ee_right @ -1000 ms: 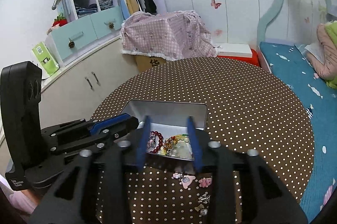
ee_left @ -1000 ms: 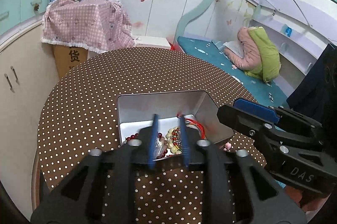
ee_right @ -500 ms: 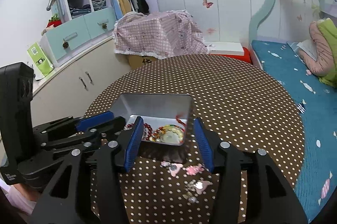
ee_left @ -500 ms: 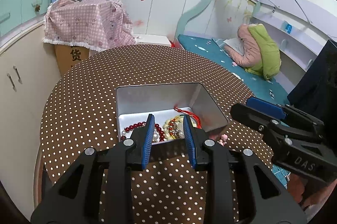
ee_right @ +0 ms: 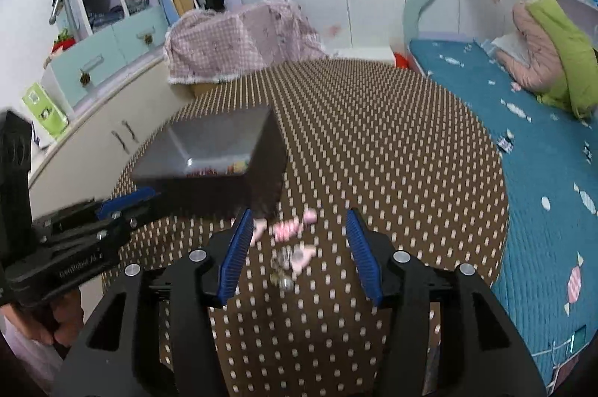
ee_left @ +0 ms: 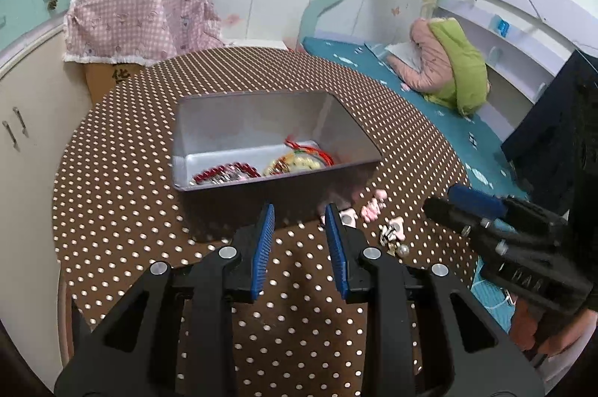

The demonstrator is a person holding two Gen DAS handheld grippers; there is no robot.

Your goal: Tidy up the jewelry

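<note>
Both grippers, left point(ee_left: 298, 210) and right point(ee_right: 298, 217), hover empty with jaws parted, right's just widened, over loose pink trinkets point(ee_right: 289, 229) lying just before the bead-filled metal tin point(ee_left: 261, 120).

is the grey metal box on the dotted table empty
No, the grey metal box holds red beads and a yellowish bracelet on its floor.

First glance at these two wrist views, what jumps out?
The open metal tin in the middle of the brown polka-dot table, with red beads and a yellowish bracelet on its floor. Just in front of its near wall lie loose pink trinkets, between the open right tongs. The left tongs stand empty before the tin.
</note>
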